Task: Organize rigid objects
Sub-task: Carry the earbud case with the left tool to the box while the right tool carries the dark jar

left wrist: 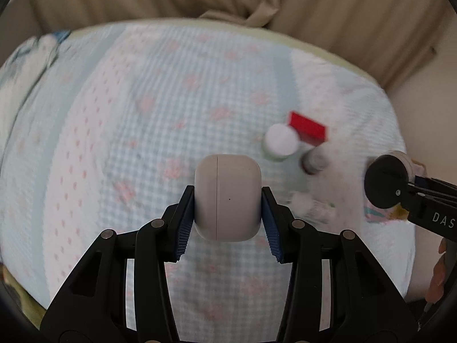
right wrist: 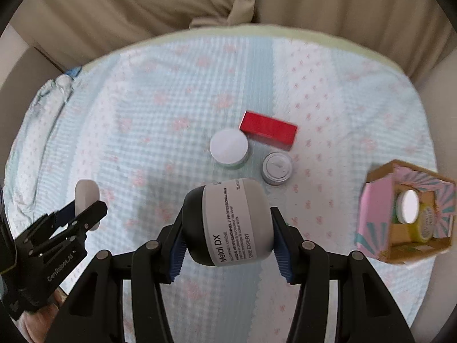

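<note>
Two hand-held grippers hang above a bed covered with a pale blue and pink checked quilt (right wrist: 160,120). The left gripper (left wrist: 228,200) has its blue ribbed pads pinched on the two narrow sides of a beige earbud case (left wrist: 228,197), a smooth rounded pebble shape with a lid seam running down its middle. It looks light and hard, and its glossy curved shell could slide out of the pads, so a hold across the flat middle of its sides, as here, seems safest. The right gripper (right wrist: 227,224) is clamped on a grey hair mask jar (right wrist: 235,223) with a black lid, turned on its side so the pads press the lid end and the base. It appears stiff and probably heavier than the case; gripping it end to end avoids the rounded wall. Taking the jar as landmark, a white-lidded jar (right wrist: 229,148) stands on the quilt just beyond it, a red box (right wrist: 268,131) lies touching that jar on its far right, and a small grey tin (right wrist: 277,168) sits near the jar's upper right. Well to the jar's right is an open pink and teal cardboard box (right wrist: 405,211) with a white-lidded yellow pot (right wrist: 411,208) inside, likely the place for sorting.
</note>
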A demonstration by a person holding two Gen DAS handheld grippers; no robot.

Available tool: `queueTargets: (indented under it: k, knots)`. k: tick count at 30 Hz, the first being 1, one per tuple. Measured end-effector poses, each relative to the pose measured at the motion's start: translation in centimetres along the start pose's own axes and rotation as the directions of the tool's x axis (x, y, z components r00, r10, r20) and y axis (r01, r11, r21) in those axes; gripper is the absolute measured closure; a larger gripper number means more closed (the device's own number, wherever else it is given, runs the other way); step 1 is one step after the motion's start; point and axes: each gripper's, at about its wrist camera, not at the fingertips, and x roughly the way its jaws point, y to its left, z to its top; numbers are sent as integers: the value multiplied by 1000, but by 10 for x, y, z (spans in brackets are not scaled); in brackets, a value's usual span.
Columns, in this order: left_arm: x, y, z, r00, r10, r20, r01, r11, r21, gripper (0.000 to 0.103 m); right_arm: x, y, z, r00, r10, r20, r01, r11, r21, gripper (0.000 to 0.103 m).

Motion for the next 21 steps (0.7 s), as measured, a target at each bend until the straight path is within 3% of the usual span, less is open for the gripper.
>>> queueTargets:
  k: [10, 21]
  knots:
    - [-88, -85, 18, 990, -107, 91, 87, 974, 207, 62, -102, -33, -23, 991, -31, 131, 19, 996, 88, 55]
    - [-116, -226, -4, 975, -193, 111, 154, 944, 290, 62, -167, -150, -72, 981, -67, 184, 26, 976, 218, 55]
